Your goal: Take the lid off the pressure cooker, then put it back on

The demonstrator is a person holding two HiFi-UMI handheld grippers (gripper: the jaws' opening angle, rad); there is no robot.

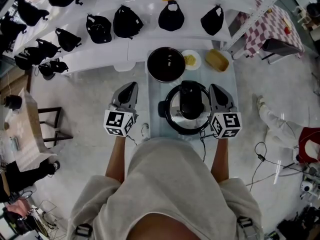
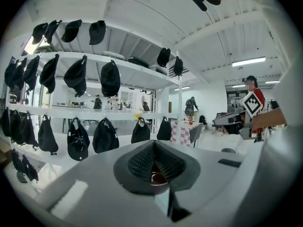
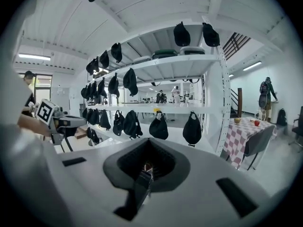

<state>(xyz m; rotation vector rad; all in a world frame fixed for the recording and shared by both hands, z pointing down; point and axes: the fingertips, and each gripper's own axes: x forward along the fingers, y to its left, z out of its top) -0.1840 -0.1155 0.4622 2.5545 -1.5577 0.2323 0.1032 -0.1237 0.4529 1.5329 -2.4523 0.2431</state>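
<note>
The pressure cooker (image 1: 187, 110) stands on a small pale table (image 1: 154, 96) in front of me, its lid on, with a long black handle (image 1: 190, 100) across the top. My left gripper (image 1: 131, 87) hovers left of the table, apart from the cooker, jaws shut on nothing. Close by the pot's right side, my right gripper (image 1: 215, 88) is likewise shut and empty. Neither gripper view shows the cooker. The left gripper (image 2: 154, 167) and the right gripper (image 3: 147, 167) both face shelves of black caps, each with its jaws pressed together.
Behind the cooker sit a dark round pot (image 1: 166, 64), a white plate (image 1: 191, 60) with yellow food and a yellow bowl (image 1: 217, 60). White shelves with black caps (image 1: 127, 21) run across the back. A wooden table (image 1: 25, 129) stands left, a checkered table (image 1: 272, 21) far right, cables (image 1: 262, 156) lie on the floor.
</note>
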